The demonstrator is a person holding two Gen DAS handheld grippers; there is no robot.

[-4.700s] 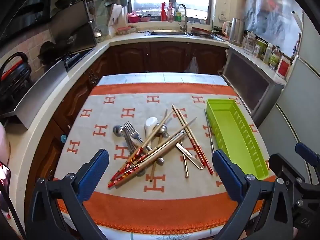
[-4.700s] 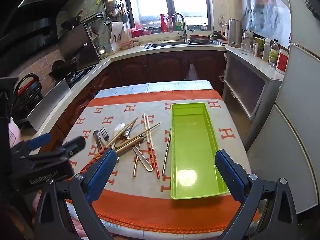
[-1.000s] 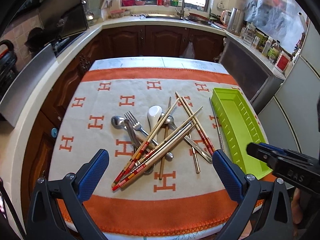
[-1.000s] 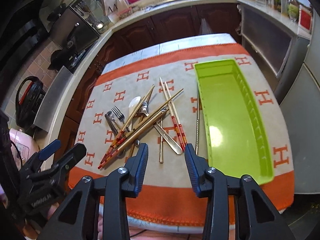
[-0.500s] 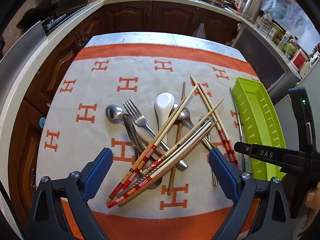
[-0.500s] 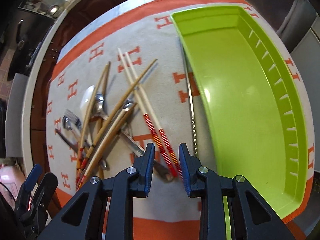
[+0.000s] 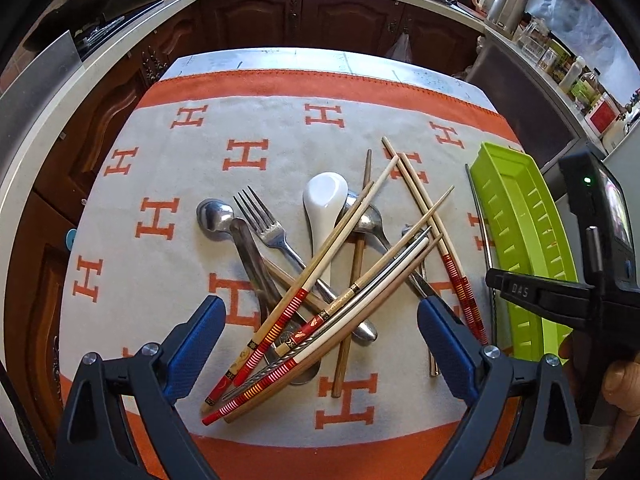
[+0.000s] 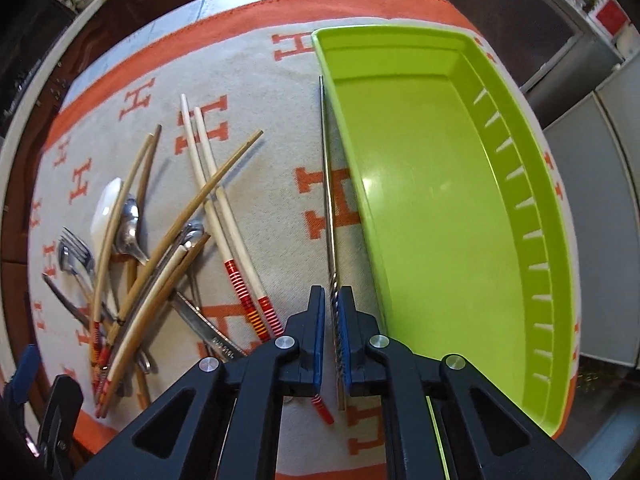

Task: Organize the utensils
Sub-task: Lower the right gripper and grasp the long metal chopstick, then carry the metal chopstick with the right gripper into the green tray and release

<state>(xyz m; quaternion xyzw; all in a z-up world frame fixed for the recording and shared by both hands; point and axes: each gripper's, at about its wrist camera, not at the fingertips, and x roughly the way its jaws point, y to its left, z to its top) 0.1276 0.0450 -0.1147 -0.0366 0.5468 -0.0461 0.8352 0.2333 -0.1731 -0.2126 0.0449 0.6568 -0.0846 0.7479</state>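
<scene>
**First pick, tray bare**

Tray point(image 8: 440, 200) empty; pile point(image 7: 320, 272) untouched beside it. Left gripper point(image 7: 320, 340) gapes wide over the pile. Right gripper point(image 8: 333, 320) has just been closing, now clamped on the steel chopstick point(image 8: 326, 184) beside the tray.

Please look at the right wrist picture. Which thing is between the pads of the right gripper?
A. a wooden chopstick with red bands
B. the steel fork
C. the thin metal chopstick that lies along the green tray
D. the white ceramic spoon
C: the right gripper is closed on the thin metal chopstick, which runs along the left wall of the green tray; the white ceramic spoon lies far to the left in the pile.
</scene>
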